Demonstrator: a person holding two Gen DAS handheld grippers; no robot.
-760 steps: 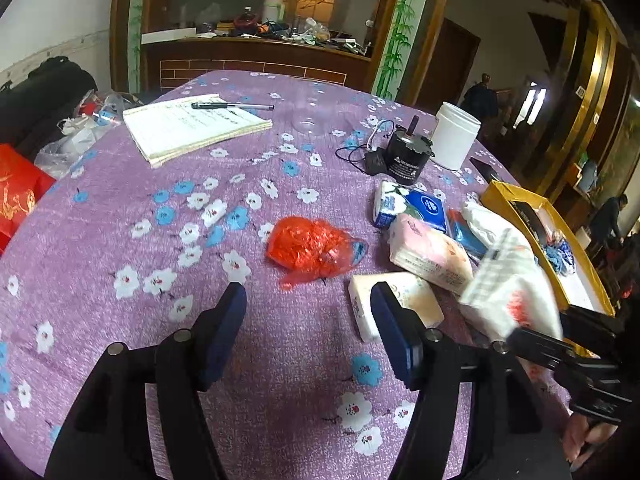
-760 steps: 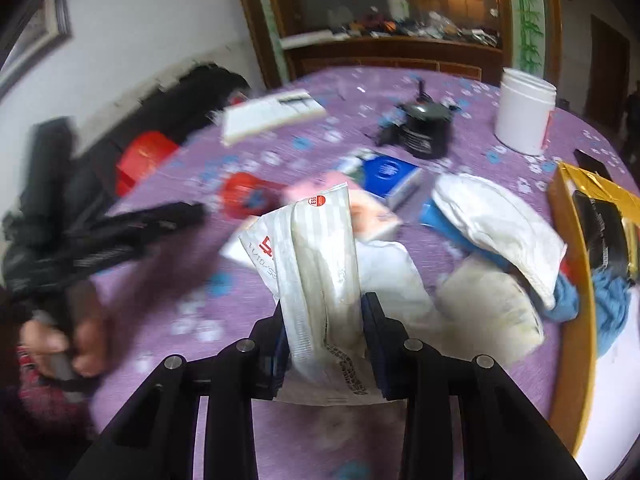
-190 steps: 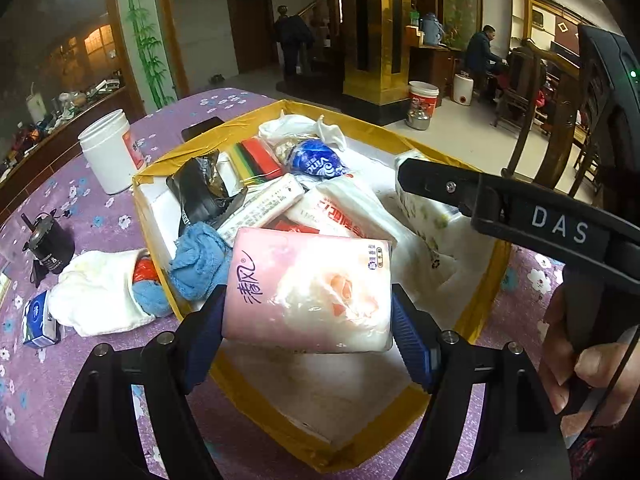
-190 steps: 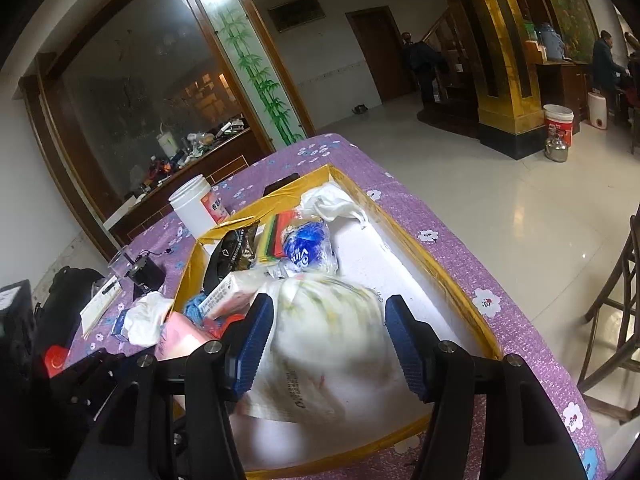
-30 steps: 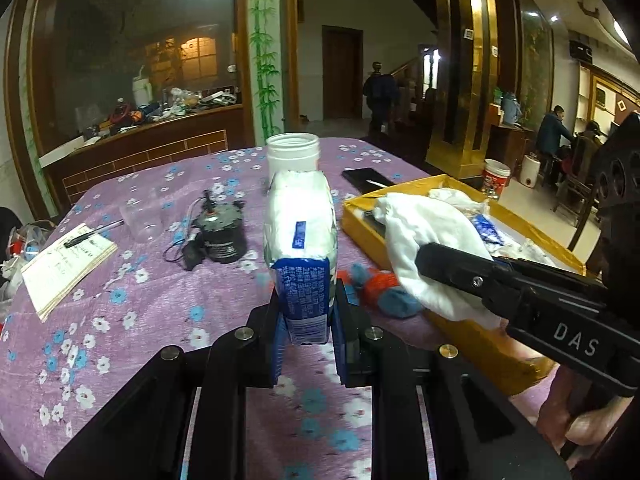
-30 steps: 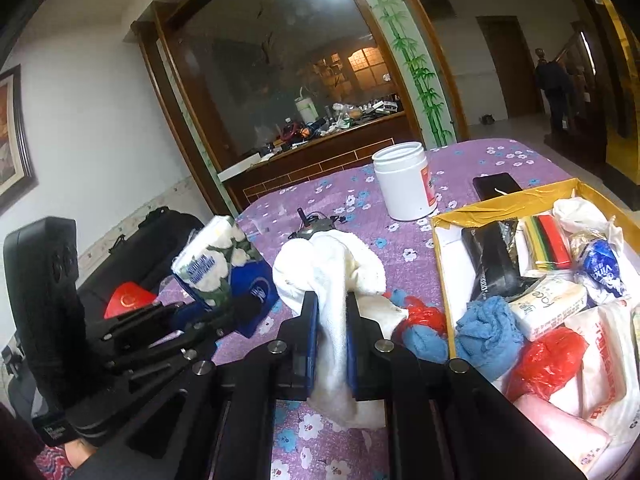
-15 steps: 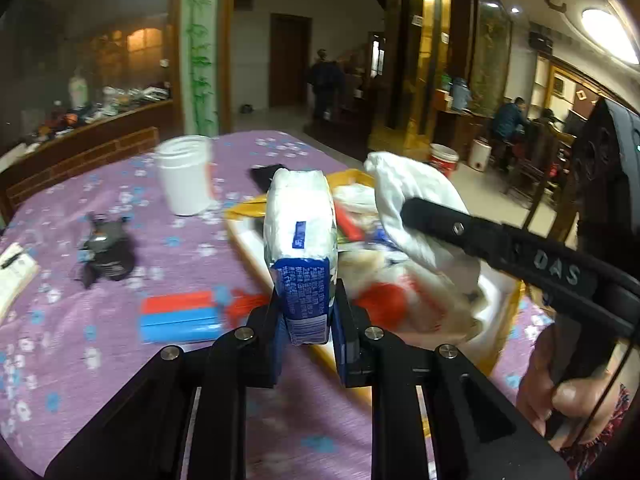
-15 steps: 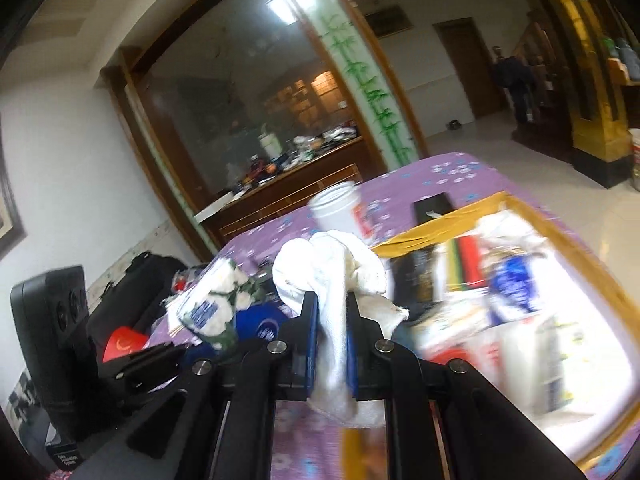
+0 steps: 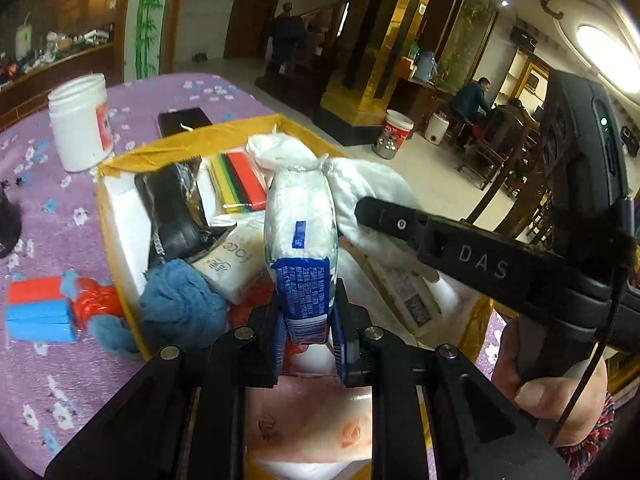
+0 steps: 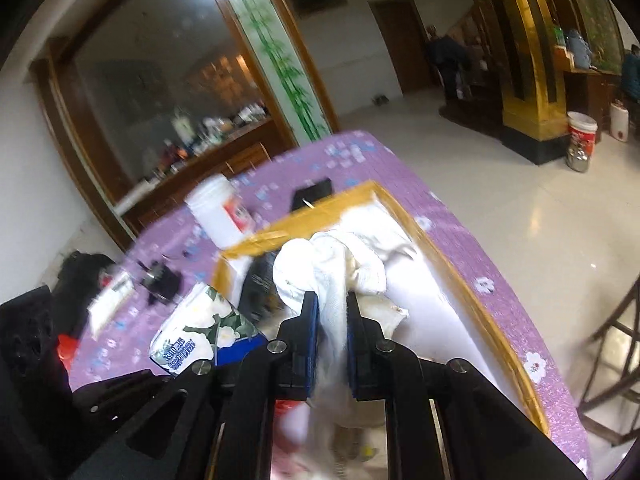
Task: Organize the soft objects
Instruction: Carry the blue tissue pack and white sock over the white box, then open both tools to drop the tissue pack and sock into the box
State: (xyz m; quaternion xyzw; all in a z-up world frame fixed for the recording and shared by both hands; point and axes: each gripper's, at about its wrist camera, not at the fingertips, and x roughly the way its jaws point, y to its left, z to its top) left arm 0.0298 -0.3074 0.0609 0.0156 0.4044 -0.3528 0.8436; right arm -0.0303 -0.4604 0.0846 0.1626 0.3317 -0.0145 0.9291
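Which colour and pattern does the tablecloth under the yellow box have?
Purple with small white and blue flowers; the tablecloth shows best in the left wrist view.

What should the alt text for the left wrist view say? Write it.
The left gripper is clamped on a blue and white tissue pack above a yellow box full of soft goods. The right gripper holds a white cloth beside it.

Glossy plastic wrap shining on the tissue pack (image 9: 301,220), soft white cloth (image 10: 336,276) – matt, wrinkling a little, yellow box (image 9: 105,216) looking like cardboard, purple tablecloth (image 9: 36,368) showing a rough weave, white jar (image 9: 80,124) of smooth plastic.
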